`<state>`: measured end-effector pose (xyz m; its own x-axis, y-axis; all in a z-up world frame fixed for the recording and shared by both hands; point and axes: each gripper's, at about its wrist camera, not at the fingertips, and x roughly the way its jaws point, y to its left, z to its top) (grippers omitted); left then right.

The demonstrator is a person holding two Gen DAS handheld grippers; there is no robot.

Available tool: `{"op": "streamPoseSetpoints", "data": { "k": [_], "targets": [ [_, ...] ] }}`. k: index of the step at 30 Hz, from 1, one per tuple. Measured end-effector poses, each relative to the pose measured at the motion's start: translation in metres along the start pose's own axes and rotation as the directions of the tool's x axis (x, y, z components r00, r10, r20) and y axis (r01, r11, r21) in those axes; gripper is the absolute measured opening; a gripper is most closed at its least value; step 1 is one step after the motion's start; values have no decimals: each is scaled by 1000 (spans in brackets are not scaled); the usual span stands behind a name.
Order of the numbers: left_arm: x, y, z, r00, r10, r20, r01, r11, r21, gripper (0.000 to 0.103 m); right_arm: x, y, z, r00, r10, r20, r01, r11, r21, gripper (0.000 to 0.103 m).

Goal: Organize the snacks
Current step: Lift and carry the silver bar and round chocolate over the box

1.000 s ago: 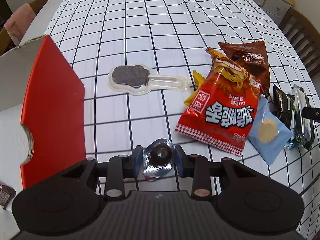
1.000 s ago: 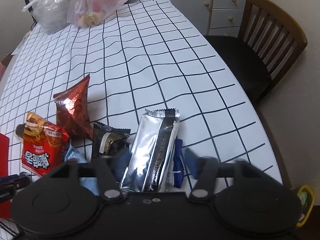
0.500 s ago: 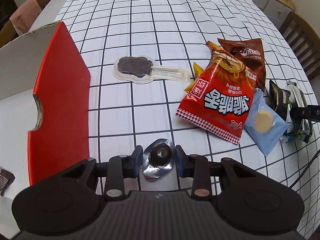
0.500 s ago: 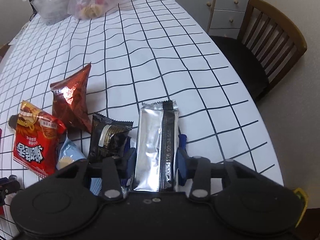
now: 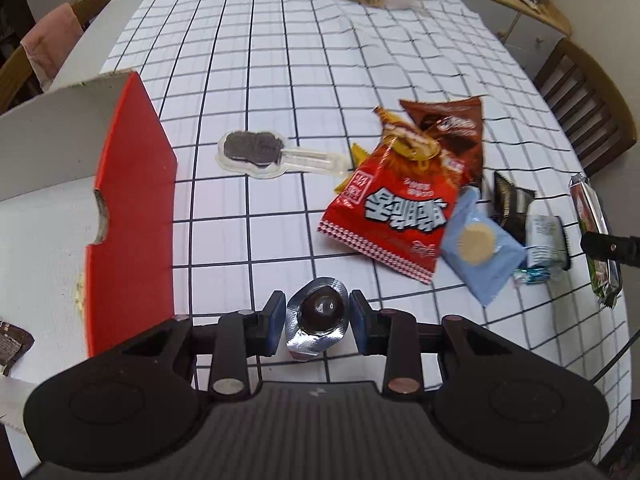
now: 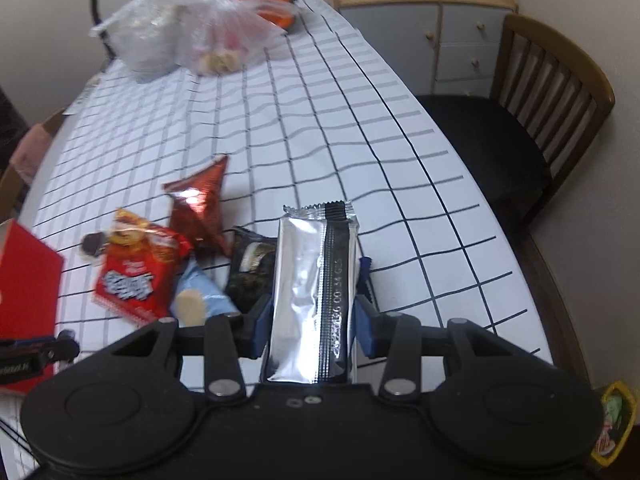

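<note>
On the grid-patterned tablecloth [image 5: 280,80], the left gripper [image 5: 317,317] pinches a foil-cupped chocolate [image 5: 320,314] and the right gripper [image 6: 313,312] clamps a silver bar [image 6: 312,292], so both probably should swing gently toward the red box [image 5: 132,200] left of the jaws.

Table [image 6: 320,128] under white cloth with black grid. Wooden chair [image 6: 552,96], dark seat, at 3 o'clock. Grey drawer cabinet [image 6: 460,36] at 1 o'clock against pale wall [image 6: 580,4].
</note>
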<state>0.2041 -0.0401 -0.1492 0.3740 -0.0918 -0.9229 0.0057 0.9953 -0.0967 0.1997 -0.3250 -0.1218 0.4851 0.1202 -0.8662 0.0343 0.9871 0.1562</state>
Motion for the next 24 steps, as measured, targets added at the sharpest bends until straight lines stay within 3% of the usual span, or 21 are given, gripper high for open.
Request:
{"op": "streamPoseSetpoints", "data": {
  "k": [12, 24],
  "targets": [
    [-64, 14, -5, 997, -10, 79, 11, 1000, -13, 33, -53, 59, -15, 993, 108, 42, -102, 986, -135, 42],
    [-115, 70, -6, 988, 5, 157, 5, 998, -65, 33, -69, 160, -18, 973, 229, 41, -209, 938, -275, 42]
  ]
}}
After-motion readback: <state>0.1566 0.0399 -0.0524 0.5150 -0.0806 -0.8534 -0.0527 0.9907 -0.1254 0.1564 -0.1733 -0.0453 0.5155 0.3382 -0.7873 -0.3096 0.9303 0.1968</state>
